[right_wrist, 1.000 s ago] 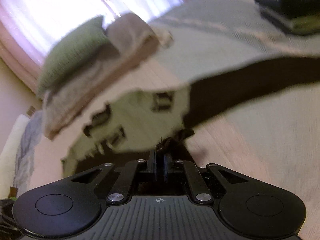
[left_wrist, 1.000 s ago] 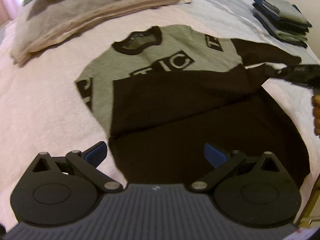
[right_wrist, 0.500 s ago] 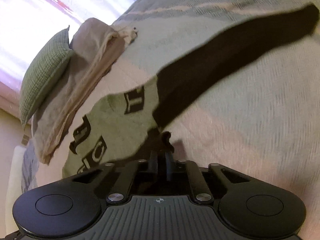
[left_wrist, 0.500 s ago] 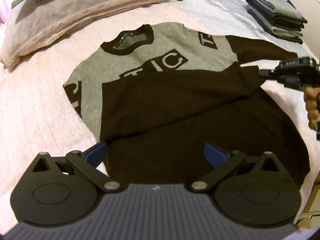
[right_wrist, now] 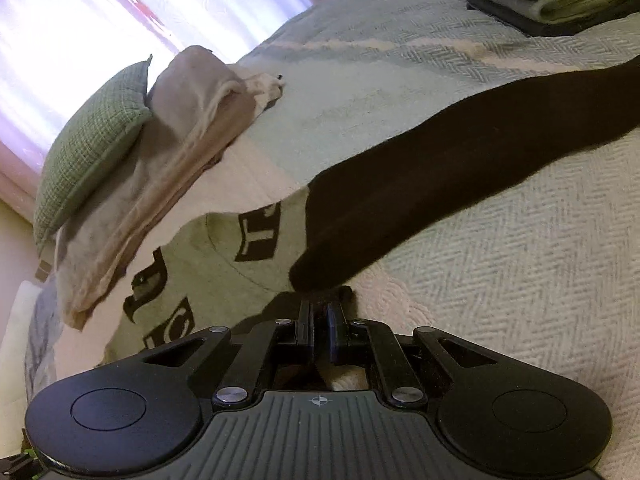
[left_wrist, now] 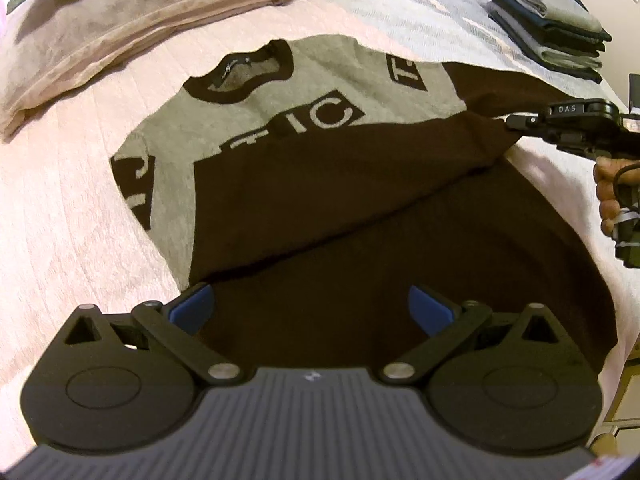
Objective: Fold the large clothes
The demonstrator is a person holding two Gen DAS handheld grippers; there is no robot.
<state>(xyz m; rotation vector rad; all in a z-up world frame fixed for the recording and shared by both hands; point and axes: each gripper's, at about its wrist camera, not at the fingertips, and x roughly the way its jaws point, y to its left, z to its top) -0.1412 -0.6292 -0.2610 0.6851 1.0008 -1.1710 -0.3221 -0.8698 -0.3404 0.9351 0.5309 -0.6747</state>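
Observation:
A grey and dark brown sweater (left_wrist: 320,184) lies flat on the bed, neck away from me, with pale letters across its chest. One brown sleeve is folded across the body toward the right. My right gripper (left_wrist: 510,120), held by a hand (left_wrist: 612,196), is shut on that sleeve's cuff at the sweater's right edge. In the right wrist view its fingers (right_wrist: 320,308) are together with a bit of dark fabric at the tips. The other sleeve (right_wrist: 440,184) stretches out over the bed. My left gripper (left_wrist: 310,304) hangs open above the brown hem, blue pads (left_wrist: 192,306) wide apart.
A stack of folded clothes (left_wrist: 548,24) sits at the bed's far right corner. A folded beige blanket (left_wrist: 160,12) and a green cushion (right_wrist: 92,140) lie at the head of the bed. Pale quilted bedcover (left_wrist: 60,200) surrounds the sweater.
My right gripper has come down closer to the bed with the sleeve cuff, and its view has steadied. The left gripper stays open over the hem.

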